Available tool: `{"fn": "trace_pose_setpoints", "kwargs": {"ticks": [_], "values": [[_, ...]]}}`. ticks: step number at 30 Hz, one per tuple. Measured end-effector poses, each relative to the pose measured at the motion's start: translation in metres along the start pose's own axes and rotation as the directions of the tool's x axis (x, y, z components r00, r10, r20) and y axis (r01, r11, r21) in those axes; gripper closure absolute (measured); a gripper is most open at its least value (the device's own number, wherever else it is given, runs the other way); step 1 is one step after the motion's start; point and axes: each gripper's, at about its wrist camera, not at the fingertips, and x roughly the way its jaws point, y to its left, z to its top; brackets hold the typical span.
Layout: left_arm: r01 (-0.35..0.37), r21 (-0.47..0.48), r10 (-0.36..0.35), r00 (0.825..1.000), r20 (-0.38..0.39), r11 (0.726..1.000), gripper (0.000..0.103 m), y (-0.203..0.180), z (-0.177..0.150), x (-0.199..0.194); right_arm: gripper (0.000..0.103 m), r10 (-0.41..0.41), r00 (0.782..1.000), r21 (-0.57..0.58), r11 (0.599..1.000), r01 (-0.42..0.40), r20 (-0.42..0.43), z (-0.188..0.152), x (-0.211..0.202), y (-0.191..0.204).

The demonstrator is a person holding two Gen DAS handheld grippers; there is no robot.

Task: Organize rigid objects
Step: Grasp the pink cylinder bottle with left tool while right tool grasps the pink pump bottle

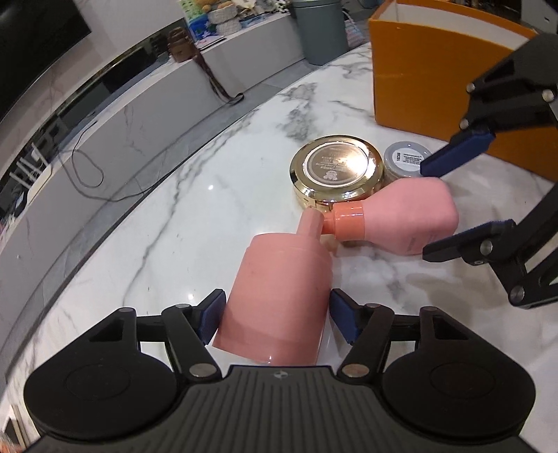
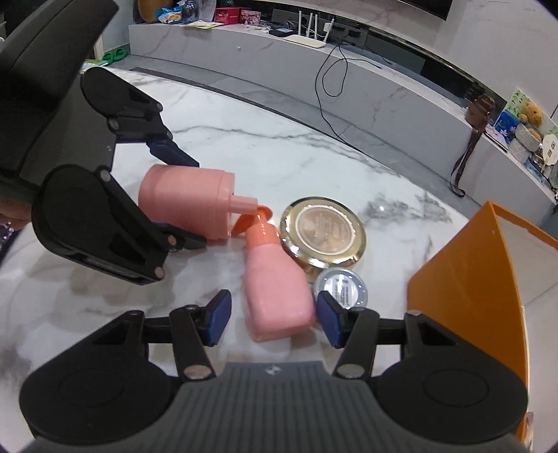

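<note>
A large pink pump bottle (image 1: 279,296) (image 2: 188,202) lies on its side on the marble table. My left gripper (image 1: 277,319) (image 2: 188,205) is open with its pads on either side of the bottle's body, the left pad touching. A smaller pink bottle with an orange neck (image 1: 404,216) (image 2: 275,289) lies beside it, nozzles touching. My right gripper (image 2: 272,319) (image 1: 425,209) is open around that smaller bottle's base. A gold round compact (image 1: 336,170) (image 2: 322,233) and a small silver-lidded jar (image 1: 406,158) (image 2: 343,287) lie just behind.
An orange open box (image 1: 436,80) (image 2: 470,289) stands on the table to the right. The curved table edge (image 1: 104,226) runs along the left. A grey bin (image 1: 319,31) and a low marble cabinet (image 2: 314,59) with clutter stand beyond.
</note>
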Motion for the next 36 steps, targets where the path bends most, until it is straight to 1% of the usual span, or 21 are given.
{"fn": "trace_pose_setpoints", "kwargs": {"ticks": [2, 4, 7, 9, 12, 16, 20, 22, 24, 25, 28, 36], "values": [[-0.015, -0.017, 0.015, 1.000, -0.005, 1.000, 0.028, -0.003, -0.001, -0.002, 0.054, -0.007, 1.000, -0.014, 1.000, 0.007, -0.003, -0.001, -0.001, 0.001], [-0.014, -0.022, 0.014, 1.000, -0.016, 1.000, 0.028, -0.007, -0.002, -0.005, 0.058, -0.005, 1.000, -0.013, 1.000, 0.004, -0.014, 0.000, -0.003, 0.001], [0.010, -0.021, -0.010, 0.999, -0.031, 1.000, 0.028, -0.013, -0.004, -0.010, 0.059, 0.036, 0.998, 0.004, 0.999, -0.035, -0.061, 0.000, -0.005, -0.002], [0.021, -0.011, -0.021, 0.999, -0.032, 1.000, 0.028, -0.019, -0.005, -0.012, 0.057, 0.048, 0.996, 0.006, 0.999, -0.048, -0.079, -0.002, -0.005, -0.002], [0.014, 0.000, -0.014, 0.999, -0.033, 1.000, 0.028, -0.023, -0.006, -0.015, 0.057, 0.044, 0.996, 0.007, 0.999, -0.044, -0.075, -0.005, -0.003, 0.000], [0.005, -0.044, -0.006, 0.999, -0.031, 0.999, 0.025, -0.019, -0.006, -0.015, 0.058, 0.051, 0.998, 0.054, 0.997, -0.048, -0.049, -0.004, 0.005, -0.005], [0.015, -0.051, -0.016, 0.999, -0.032, 0.999, 0.024, -0.018, -0.007, -0.013, 0.058, 0.057, 0.998, 0.093, 0.994, -0.055, -0.021, -0.006, 0.015, -0.008], [0.016, -0.053, -0.018, 0.999, -0.043, 0.998, 0.026, -0.020, -0.008, -0.010, 0.058, 0.055, 0.998, 0.096, 0.994, -0.053, -0.022, -0.006, 0.022, -0.007], [0.017, -0.056, -0.019, 0.999, -0.033, 0.998, 0.031, -0.021, -0.010, -0.010, 0.057, 0.052, 0.998, 0.084, 0.995, -0.049, -0.029, -0.008, 0.029, -0.004], [0.019, -0.060, -0.021, 0.999, -0.033, 0.998, 0.034, -0.021, -0.009, -0.010, 0.058, 0.049, 0.999, 0.086, 0.995, -0.047, -0.018, -0.008, 0.029, -0.002], [0.020, -0.070, -0.022, 0.999, -0.040, 0.997, 0.034, -0.021, -0.008, -0.011, 0.061, 0.055, 0.998, 0.092, 0.994, -0.052, -0.024, -0.006, 0.029, -0.003], [0.015, -0.090, -0.019, 0.999, -0.040, 0.996, 0.035, -0.022, -0.009, -0.016, 0.061, 0.067, 0.997, 0.096, 0.993, -0.063, -0.042, -0.003, 0.024, -0.004]]}}
